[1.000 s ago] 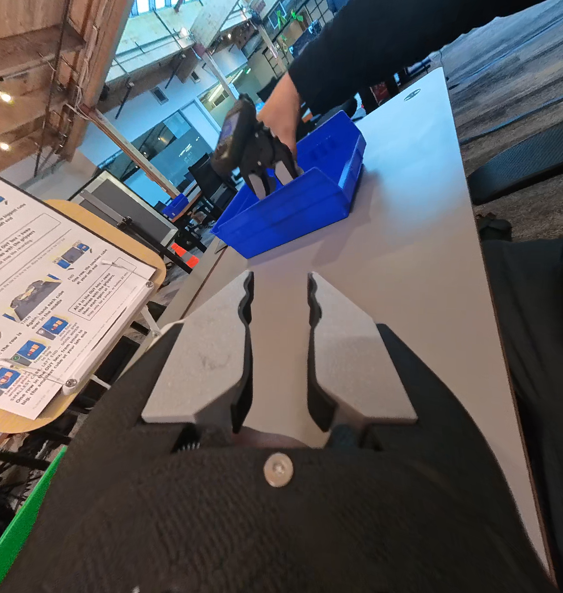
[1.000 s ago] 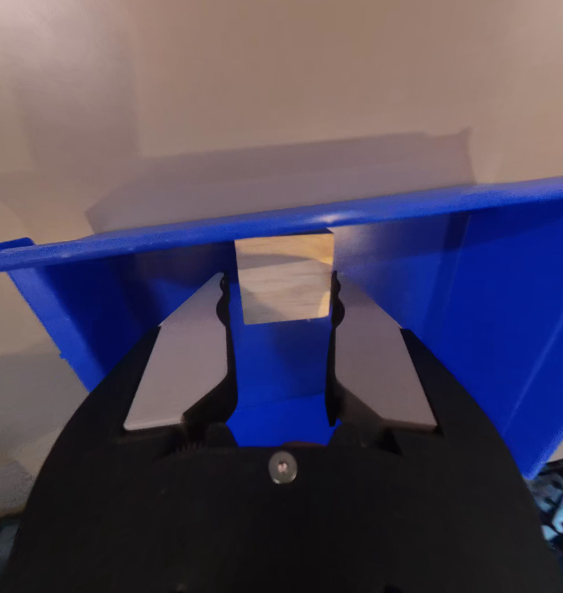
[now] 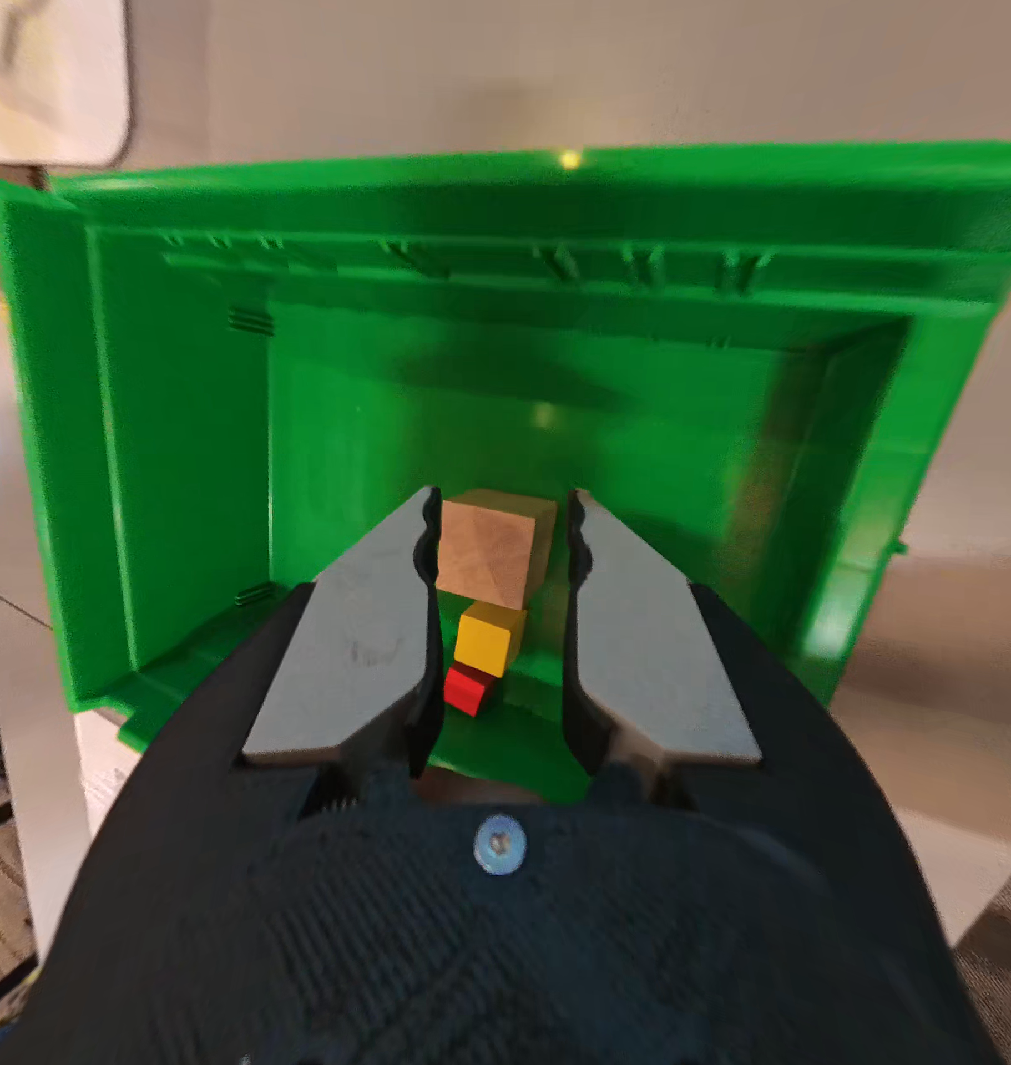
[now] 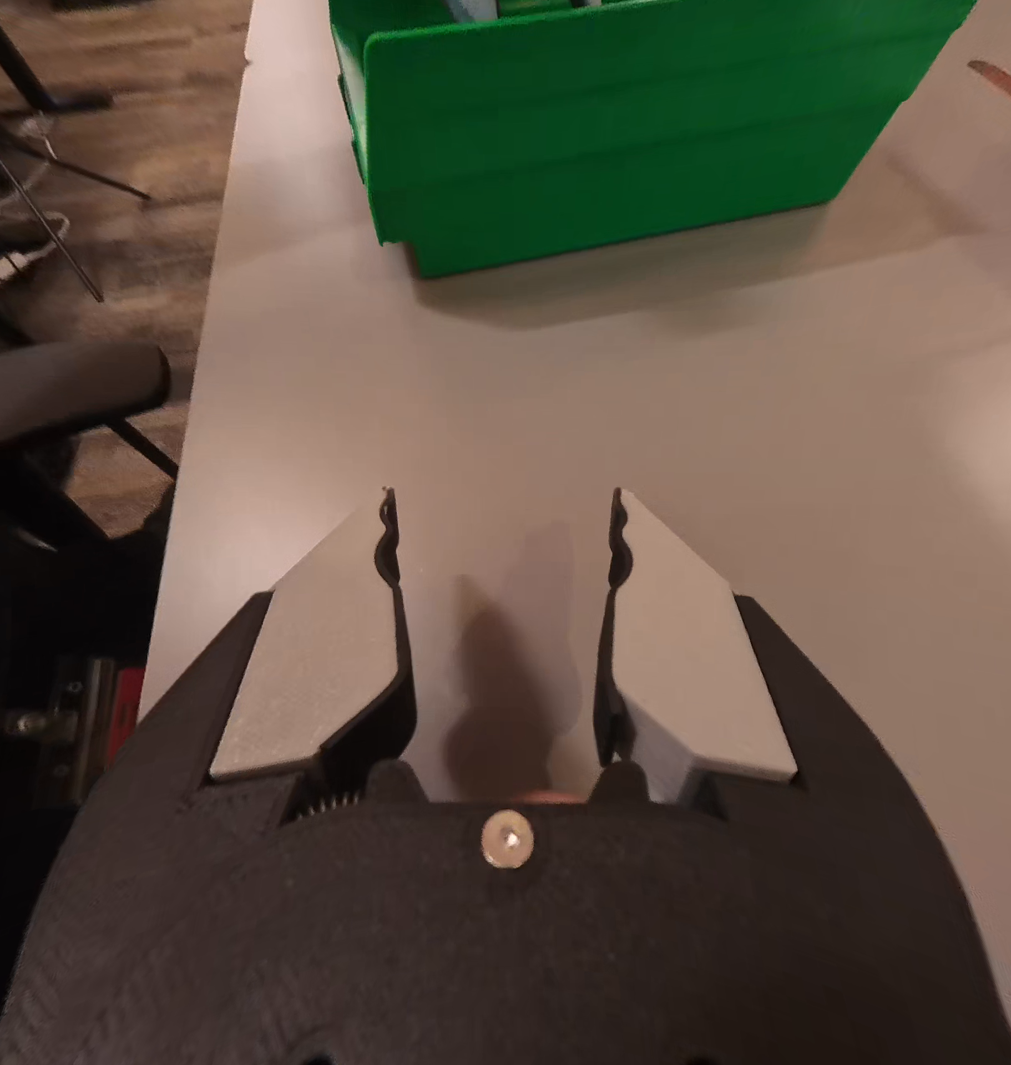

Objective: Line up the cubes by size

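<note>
Three cubes, wooden (image 3: 486, 547), yellow (image 3: 483, 637) and red (image 3: 464, 688), sit in a row in the green bin (image 3: 163, 461) between the left gripper's (image 3: 500, 501) wide, empty jaws; they look light, rigid, best pinched on flat opposite faces.

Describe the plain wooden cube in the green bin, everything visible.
The wooden cube is the largest of three, pale tan with faint grain, unpainted, sharp-edged. It rests flat on the green bin floor, farthest in a row, its near edge meeting the yellow cube. The open left gripper straddles it; contact cannot be told.
</note>
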Demonstrator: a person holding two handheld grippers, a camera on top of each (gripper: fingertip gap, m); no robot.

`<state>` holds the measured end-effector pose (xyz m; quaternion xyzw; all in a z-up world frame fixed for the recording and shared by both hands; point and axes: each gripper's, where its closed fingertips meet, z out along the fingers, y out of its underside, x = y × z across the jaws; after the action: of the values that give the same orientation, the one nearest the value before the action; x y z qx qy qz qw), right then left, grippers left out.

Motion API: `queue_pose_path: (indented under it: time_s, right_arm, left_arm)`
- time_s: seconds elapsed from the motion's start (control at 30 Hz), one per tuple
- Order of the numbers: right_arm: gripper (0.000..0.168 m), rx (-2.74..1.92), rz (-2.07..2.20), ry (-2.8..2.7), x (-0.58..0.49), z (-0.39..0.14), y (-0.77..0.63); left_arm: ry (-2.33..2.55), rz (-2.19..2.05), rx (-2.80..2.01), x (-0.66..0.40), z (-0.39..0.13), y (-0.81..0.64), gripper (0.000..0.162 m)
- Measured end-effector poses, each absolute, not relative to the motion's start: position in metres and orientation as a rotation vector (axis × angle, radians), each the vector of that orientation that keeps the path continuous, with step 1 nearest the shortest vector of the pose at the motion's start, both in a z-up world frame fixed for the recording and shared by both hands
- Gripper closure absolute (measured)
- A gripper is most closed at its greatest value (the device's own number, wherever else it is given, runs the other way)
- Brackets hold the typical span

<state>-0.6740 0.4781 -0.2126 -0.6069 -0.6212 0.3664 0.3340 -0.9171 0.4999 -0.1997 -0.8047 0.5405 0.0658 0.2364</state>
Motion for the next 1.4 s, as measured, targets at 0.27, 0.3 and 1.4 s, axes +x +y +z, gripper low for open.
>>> queue_pose_path:
  time_s: [0.27, 0.3, 1.4]
  right_arm:
    - [0.105, -1.547, 0.988, -1.525, -0.676, -0.193, 0.485]
    - [0.105, -1.55, 0.998, -1.513, -0.675, -0.192, 0.486]
    - [0.125, -1.114, 2.23, -1.281, -0.649, -0.084, 0.427]
  left_arm:
    - [1.564, 0.264, -2.322, -0.939, -0.233, 0.508, 0.117]
    - [1.569, 0.261, -2.32, -0.939, -0.233, 0.508, 0.118]
    - [1.376, -0.124, -0.963, -0.629, -0.075, 0.432, 0.119]
